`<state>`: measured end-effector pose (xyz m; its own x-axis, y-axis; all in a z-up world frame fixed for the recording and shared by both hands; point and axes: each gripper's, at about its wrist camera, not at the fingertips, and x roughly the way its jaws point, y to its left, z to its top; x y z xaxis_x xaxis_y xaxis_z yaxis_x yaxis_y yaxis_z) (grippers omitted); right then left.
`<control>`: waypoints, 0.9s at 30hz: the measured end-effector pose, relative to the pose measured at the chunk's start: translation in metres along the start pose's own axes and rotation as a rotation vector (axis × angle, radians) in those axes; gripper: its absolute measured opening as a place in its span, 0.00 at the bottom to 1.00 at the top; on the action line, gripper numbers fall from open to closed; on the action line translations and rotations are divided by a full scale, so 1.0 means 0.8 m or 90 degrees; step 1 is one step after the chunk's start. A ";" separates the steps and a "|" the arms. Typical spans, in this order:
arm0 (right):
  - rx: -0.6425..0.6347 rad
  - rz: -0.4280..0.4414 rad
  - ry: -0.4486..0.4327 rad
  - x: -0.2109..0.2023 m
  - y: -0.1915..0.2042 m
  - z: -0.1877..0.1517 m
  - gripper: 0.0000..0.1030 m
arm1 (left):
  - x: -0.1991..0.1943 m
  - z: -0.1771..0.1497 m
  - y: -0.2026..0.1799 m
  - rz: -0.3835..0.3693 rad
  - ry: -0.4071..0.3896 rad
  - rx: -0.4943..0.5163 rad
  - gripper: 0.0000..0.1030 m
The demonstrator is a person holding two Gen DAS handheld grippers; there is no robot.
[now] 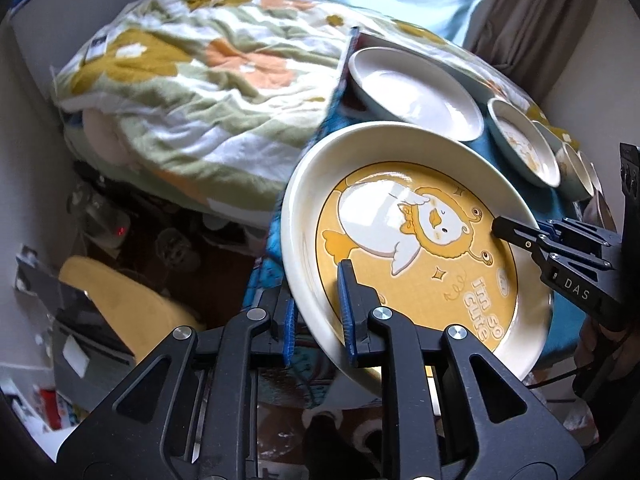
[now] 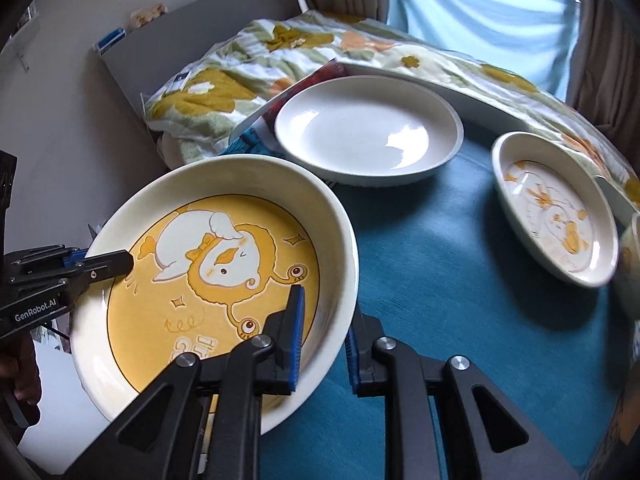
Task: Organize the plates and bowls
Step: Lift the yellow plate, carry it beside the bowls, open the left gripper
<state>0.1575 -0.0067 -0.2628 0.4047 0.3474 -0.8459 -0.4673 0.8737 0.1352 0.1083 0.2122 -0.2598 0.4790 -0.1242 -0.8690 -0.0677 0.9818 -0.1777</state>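
Observation:
A large cream plate (image 1: 400,240) (image 2: 208,264) with a yellow cartoon duck print is held tilted over the near left edge of the teal cloth (image 2: 460,280). My left gripper (image 1: 318,316) is shut on its near rim, one blue pad inside and one outside. My right gripper (image 2: 324,344) is shut on the opposite rim in the same way. Each gripper also shows in the other's view: the right gripper (image 1: 516,232) and the left gripper (image 2: 120,262). A plain white plate (image 1: 416,92) (image 2: 360,132) and a small duck-print bowl (image 1: 524,148) (image 2: 556,220) rest on the cloth behind.
A further cream bowl (image 1: 576,168) (image 2: 632,256) sits at the cloth's right edge. A flowered quilt (image 1: 192,80) (image 2: 248,72) lies heaped behind and to the left. Clutter and a yellow cushion (image 1: 120,296) fill the floor on the left. Curtains (image 2: 480,8) hang at the back.

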 end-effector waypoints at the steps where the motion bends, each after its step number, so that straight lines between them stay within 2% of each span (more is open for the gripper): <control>1: 0.007 -0.004 -0.007 -0.008 -0.005 -0.003 0.16 | -0.005 0.003 -0.012 -0.001 -0.004 0.011 0.15; 9: 0.073 -0.054 -0.051 -0.094 -0.071 -0.037 0.16 | -0.032 0.016 -0.116 -0.043 -0.033 0.080 0.15; 15: 0.120 -0.113 -0.068 -0.157 -0.141 -0.083 0.16 | -0.027 0.008 -0.224 -0.100 -0.032 0.140 0.15; 21: 0.150 -0.150 -0.064 -0.174 -0.199 -0.131 0.17 | 0.006 -0.010 -0.304 -0.127 -0.018 0.175 0.15; 27: 0.169 -0.156 -0.060 -0.157 -0.241 -0.171 0.17 | 0.049 -0.031 -0.345 -0.124 -0.003 0.192 0.15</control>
<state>0.0891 -0.2657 -0.2530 0.5554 0.1363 -0.8203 -0.1323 0.9884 0.0746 0.1236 -0.0673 -0.2563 0.4616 -0.3138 -0.8298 0.2861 0.9380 -0.1955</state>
